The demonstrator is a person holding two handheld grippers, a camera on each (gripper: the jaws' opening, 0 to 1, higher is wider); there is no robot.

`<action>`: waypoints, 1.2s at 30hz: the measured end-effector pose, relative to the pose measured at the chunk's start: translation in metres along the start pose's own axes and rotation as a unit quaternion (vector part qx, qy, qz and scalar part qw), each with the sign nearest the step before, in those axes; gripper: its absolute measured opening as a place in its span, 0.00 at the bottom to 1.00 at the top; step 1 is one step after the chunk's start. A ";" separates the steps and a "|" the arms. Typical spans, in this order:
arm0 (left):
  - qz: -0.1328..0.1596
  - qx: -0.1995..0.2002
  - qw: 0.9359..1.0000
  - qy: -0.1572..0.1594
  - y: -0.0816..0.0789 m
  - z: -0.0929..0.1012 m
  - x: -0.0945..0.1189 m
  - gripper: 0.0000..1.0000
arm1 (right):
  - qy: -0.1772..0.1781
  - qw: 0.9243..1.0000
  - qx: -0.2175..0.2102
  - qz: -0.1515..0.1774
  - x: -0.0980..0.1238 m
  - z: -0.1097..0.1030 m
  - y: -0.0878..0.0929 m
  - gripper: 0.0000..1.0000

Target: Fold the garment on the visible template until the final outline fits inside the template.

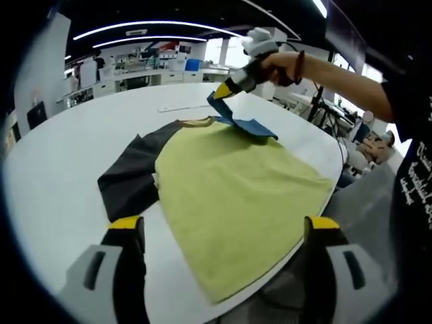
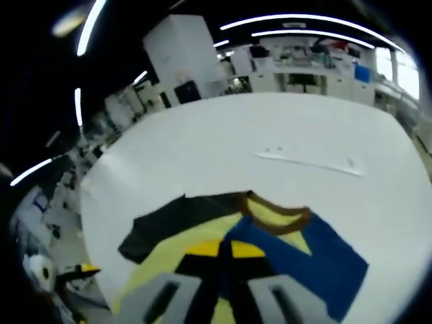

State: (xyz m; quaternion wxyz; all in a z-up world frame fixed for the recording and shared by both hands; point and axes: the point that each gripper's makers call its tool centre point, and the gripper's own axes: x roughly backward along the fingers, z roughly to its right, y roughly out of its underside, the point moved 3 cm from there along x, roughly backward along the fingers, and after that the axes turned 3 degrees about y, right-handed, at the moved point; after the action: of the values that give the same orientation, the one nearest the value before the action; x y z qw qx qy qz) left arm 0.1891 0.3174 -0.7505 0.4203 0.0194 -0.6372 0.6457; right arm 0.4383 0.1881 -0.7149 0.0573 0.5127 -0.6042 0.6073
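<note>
The garment (image 1: 236, 196), a yellow-green shirt with a dark sleeve (image 1: 135, 175) at left and a blue sleeve (image 1: 253, 127) at far right, lies spread on the white worktop (image 1: 61, 169), its near hem at the edge. The left tongs (image 1: 226, 233) hang released over the near hem, gripping nothing. Farther right, the right tongs (image 1: 219, 94) are clenched on the blue sleeve, lifted off the cloth. This looks like the first fold, sleeve inward; next it should be carried left across the chest and laid flat

Lab w/ ceiling strip lights (image 1: 155, 25), desks (image 1: 145, 75).
</note>
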 end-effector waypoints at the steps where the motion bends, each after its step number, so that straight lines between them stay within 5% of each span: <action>1: 0.000 0.000 1.000 0.000 0.000 0.000 0.000 0.95 | -0.004 1.000 0.002 0.001 -0.001 -0.003 -0.001 0.00; 21: -0.007 0.011 1.000 -0.011 0.008 -0.003 0.008 0.95 | -0.045 0.997 0.061 -0.011 -0.017 -0.049 -0.012 0.00; 36: -0.008 0.009 1.000 -0.009 0.008 -0.003 0.008 0.95 | -0.077 0.989 0.116 -0.039 -0.022 -0.087 0.016 0.00</action>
State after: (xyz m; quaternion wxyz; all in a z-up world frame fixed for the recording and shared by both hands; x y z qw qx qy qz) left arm 0.1813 0.3254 -0.7533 0.4193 0.0337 -0.6350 0.6479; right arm 0.3895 0.2647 -0.7182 -0.0256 0.5848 -0.5117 0.6289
